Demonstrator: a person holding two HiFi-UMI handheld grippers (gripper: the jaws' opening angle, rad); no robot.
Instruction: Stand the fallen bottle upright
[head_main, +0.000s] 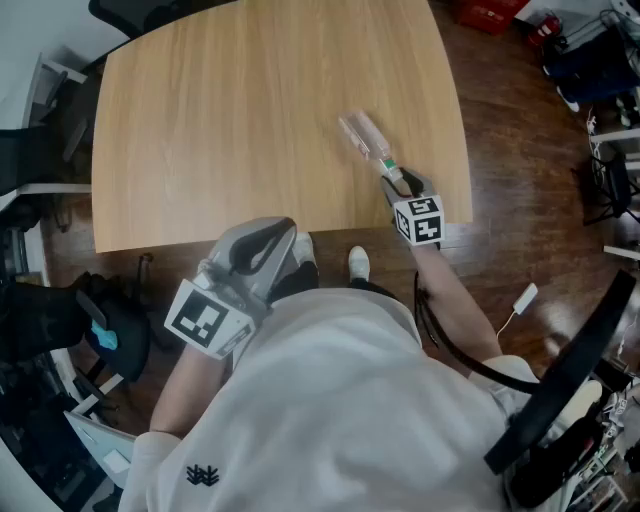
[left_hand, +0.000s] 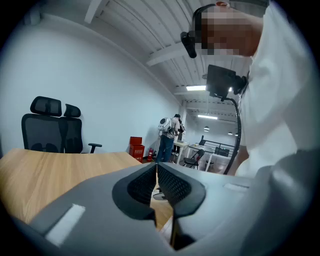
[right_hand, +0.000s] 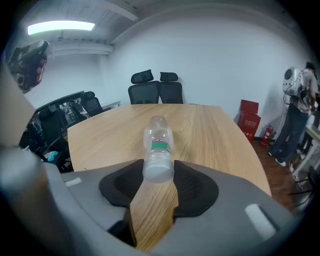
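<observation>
We see the clear plastic bottle (right_hand: 158, 145), banded with a green label, lying on its side on the pale wood-grain surface (head_main: 220, 120), near its right edge. Our right tool (right_hand: 158, 169) has its dark, textured pads clamped on the bottle's rounded near end. Our left tool (left_hand: 156, 172) sits by the surface's near edge, its ridged jaws closed together on nothing.

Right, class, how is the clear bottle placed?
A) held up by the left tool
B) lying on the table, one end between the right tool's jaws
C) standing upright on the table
B: the bottle lies flat on the table, its near end clamped in the right tool.
</observation>
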